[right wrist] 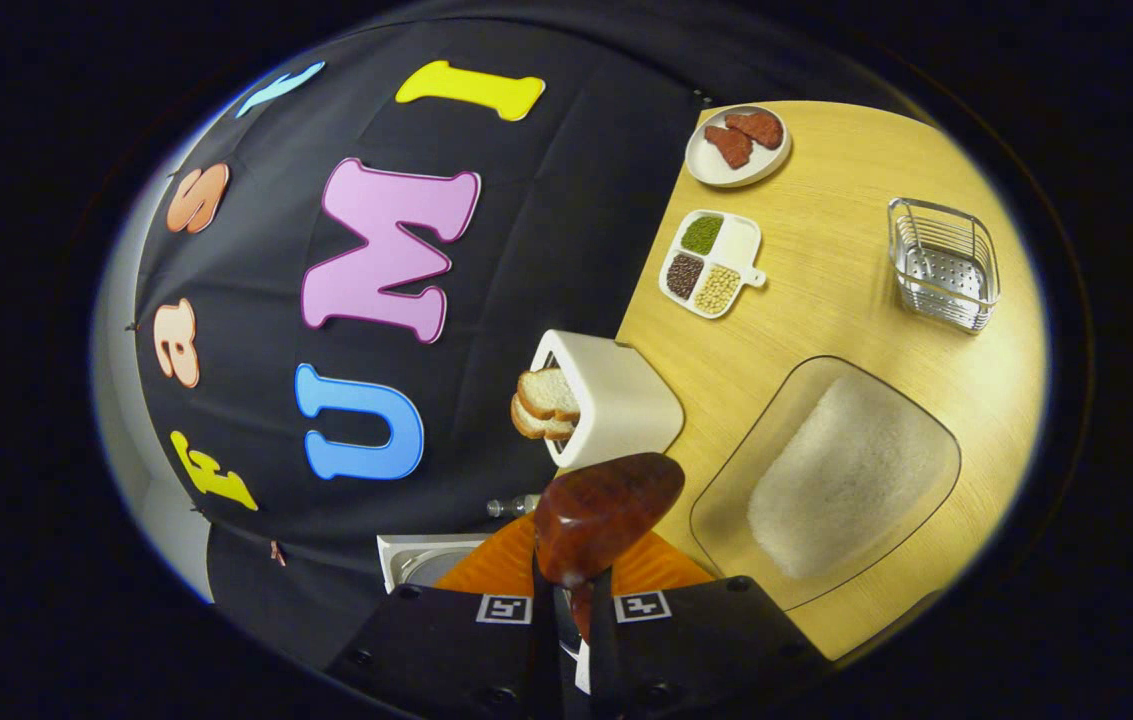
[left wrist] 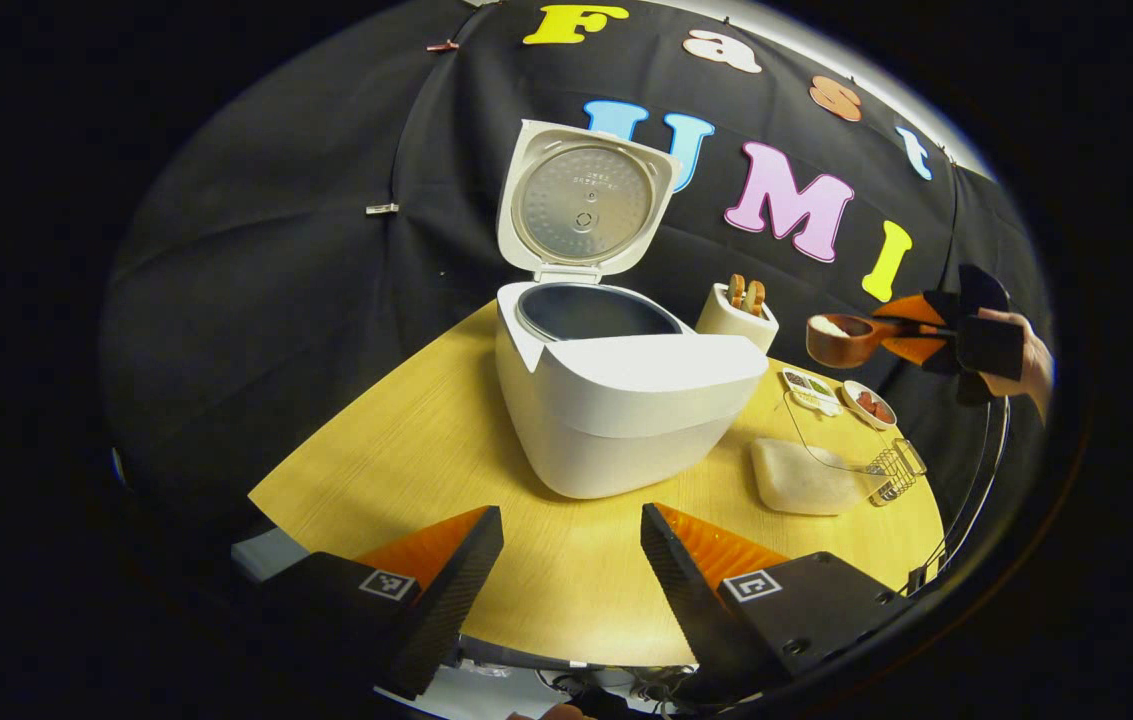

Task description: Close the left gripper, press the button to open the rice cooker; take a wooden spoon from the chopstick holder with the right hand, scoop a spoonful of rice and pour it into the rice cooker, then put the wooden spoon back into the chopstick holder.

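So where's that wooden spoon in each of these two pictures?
Left gripper view: the wooden spoon is at the right, held in the air by the right gripper, rice in its bowl.
Right gripper view: it sits bottom centre, clamped between the fingers.
Shared landmark: the chopstick holder.

Staged kitchen booth: rice cooker (left wrist: pixel 616 400), wooden table (left wrist: pixel 426 450), black cloth wall (left wrist: pixel 306 250).

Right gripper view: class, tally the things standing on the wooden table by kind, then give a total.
Round plate of meat: 1
Divided dish of beans: 1
Wire basket: 1
Clear tray of rice: 1
White holder: 1
Total: 5
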{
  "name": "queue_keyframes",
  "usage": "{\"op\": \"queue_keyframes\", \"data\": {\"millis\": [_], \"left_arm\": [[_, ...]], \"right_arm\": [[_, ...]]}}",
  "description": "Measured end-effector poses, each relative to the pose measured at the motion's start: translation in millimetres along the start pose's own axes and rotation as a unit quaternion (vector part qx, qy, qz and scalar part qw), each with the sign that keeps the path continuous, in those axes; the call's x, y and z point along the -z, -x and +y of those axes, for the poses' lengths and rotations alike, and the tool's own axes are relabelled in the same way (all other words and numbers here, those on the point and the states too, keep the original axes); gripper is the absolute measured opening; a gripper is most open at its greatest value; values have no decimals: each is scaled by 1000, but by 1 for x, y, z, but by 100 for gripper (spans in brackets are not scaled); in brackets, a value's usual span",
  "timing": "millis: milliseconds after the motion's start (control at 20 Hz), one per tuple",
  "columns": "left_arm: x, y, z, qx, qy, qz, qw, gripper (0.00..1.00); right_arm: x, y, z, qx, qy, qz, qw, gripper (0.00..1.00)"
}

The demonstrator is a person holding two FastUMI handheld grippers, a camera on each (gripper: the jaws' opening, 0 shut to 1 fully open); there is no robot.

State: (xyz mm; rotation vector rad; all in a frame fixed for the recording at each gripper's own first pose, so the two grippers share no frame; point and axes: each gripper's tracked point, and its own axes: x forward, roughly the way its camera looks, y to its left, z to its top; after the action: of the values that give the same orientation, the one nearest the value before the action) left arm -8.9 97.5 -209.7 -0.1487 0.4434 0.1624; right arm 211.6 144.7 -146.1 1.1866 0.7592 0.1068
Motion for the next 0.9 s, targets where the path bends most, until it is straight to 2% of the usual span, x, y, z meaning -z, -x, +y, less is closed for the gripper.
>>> {"op": "queue_keyframes", "data": {"millis": [150, 200, 550, 750, 900], "left_arm": [[4, -1, 10, -11, 2, 2, 1000, 98], [6, -1, 14, -14, 6, 5, 1000, 96], [-2, 8, 47, -41, 30, -8, 999, 96], [-5, 15, 63, -50, 50, -9, 997, 96], [-4, 21, 72, -55, 53, -9, 997, 96]], "right_arm": [[26, -12, 38, -29, -6, 28, 999, 15], [34, -17, 49, -36, -6, 35, 999, 15], [96, -55, 103, -61, 36, 64, 995, 15], [130, -86, 126, -70, 103, 59, 991, 15], [151, -104, 141, -85, 185, 39, 978, 15]]}}
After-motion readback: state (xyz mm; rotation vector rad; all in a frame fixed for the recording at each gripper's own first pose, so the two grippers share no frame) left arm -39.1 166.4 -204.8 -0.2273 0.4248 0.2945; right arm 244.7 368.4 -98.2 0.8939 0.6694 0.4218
